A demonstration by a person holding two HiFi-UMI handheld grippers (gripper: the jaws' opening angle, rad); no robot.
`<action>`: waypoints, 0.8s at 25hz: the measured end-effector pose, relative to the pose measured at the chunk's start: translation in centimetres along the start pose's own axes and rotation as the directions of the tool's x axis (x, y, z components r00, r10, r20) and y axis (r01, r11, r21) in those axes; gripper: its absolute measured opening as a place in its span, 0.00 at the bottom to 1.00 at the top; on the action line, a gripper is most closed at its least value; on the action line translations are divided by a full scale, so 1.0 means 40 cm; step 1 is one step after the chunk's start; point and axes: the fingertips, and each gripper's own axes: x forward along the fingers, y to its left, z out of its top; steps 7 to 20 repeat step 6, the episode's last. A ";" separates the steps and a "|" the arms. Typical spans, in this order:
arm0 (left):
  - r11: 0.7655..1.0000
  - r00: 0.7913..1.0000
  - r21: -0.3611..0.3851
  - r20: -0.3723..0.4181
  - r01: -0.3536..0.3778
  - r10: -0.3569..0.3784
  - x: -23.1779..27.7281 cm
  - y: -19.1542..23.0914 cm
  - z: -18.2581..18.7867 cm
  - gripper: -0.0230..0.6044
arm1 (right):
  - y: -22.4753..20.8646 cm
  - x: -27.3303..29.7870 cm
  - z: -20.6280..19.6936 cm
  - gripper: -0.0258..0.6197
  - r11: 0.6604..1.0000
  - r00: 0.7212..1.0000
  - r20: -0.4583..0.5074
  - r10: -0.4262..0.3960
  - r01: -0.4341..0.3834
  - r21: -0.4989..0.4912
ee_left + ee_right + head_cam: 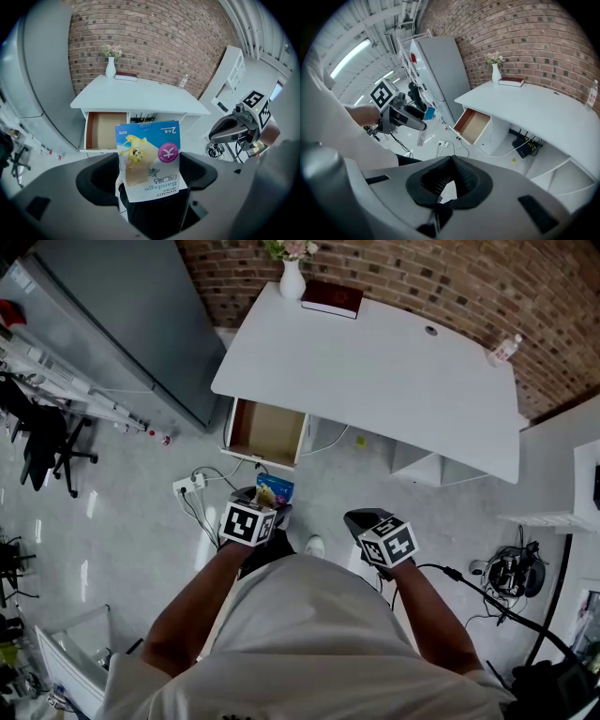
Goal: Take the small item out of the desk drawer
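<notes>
My left gripper (265, 500) is shut on a small blue and white bandage packet (275, 490), held in the air in front of the desk. In the left gripper view the packet (149, 159) stands upright between the jaws, pinched at its lower edge. Behind it the desk drawer (104, 131) stands pulled out, its brown inside bare. The same open drawer (267, 432) sits under the left end of the white desk (394, 371). My right gripper (363, 519) hangs to the right, shut with nothing in it (447, 186).
On the desk stand a white vase with flowers (292, 277), a dark red book (332, 298) and a small bottle (504, 349). A power strip with cables (190, 486) lies on the floor below the drawer. A grey cabinet (122, 324) stands left, white shelves (562, 518) right.
</notes>
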 end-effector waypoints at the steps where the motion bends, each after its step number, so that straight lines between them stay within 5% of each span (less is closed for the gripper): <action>1: 1.000 1.000 -0.003 -0.002 -0.002 0.002 0.003 0.010 0.002 0.67 | -0.002 0.008 0.003 0.09 1.000 1.000 -0.004 0.003 -0.003 0.000; 20: 1.000 1.000 -0.017 -0.012 -0.006 0.006 0.022 0.056 0.012 0.67 | -0.017 0.044 0.021 0.09 1.000 1.000 -0.019 0.009 -0.009 0.006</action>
